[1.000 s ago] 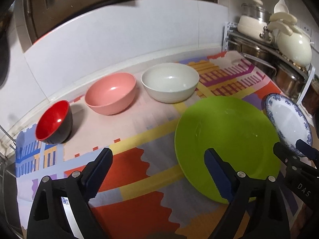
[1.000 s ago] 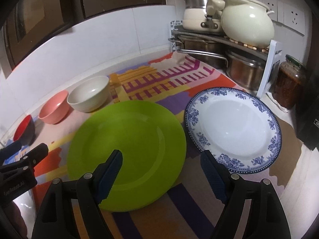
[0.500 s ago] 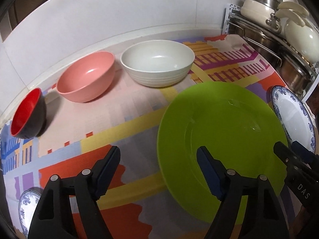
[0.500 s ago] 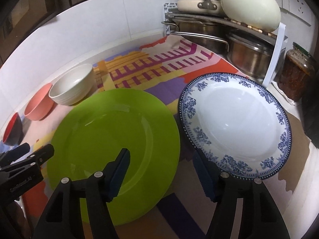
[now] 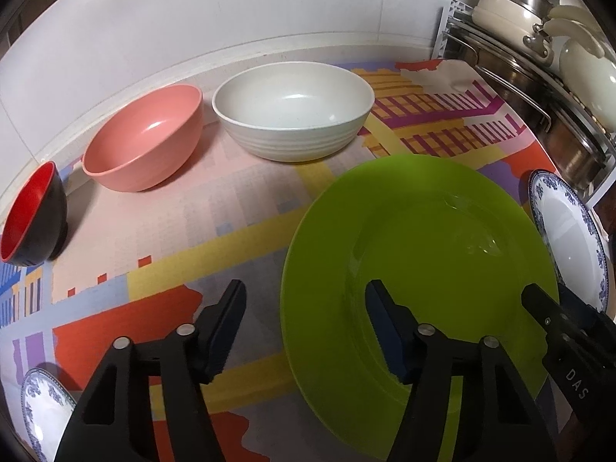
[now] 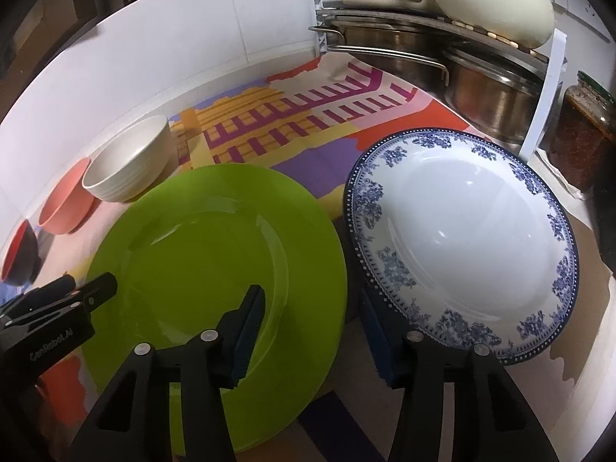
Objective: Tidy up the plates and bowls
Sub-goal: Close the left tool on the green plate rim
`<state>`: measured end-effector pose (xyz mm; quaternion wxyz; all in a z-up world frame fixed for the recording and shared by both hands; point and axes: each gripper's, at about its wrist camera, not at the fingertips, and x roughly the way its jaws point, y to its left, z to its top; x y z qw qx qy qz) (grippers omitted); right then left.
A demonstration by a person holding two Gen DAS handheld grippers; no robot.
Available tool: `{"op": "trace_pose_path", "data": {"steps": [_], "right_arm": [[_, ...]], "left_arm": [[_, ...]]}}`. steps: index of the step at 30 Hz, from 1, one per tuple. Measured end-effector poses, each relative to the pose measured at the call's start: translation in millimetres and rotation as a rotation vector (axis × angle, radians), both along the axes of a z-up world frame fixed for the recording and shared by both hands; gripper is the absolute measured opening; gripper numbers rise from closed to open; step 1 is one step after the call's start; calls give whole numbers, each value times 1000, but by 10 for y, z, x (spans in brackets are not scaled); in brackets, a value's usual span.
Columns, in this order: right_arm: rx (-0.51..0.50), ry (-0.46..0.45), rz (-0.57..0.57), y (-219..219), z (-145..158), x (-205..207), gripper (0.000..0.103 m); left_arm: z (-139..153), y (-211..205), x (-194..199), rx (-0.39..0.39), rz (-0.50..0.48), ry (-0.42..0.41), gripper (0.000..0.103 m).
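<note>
Between the spread fingers of both the left gripper (image 5: 304,331) and right gripper (image 6: 312,327), now nearer than a second ago: round lime-green plastic plate (image 5: 415,269), ungripped, probably next for pickup.

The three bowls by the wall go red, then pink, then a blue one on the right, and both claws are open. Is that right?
Almost. The red bowl and pink bowl are as you say, but the left wrist view shows the bowl on the right is a cream bowl, not blue. The left claw and right claw are both open.
</note>
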<state>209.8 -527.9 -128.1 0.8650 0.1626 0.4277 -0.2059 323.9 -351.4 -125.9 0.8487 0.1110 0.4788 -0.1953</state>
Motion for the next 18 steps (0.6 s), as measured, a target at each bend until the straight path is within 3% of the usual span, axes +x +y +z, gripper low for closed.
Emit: {"op": "trace_pose_path", "data": {"steps": [11, 18], "right_arm": [[-11, 15, 16, -7, -24, 57, 39], [-27, 24, 36, 3, -10, 69, 39]], "left_arm": [[-54, -27, 32, -31, -20, 48, 41], [-21, -22, 0, -17, -13, 32, 39]]}}
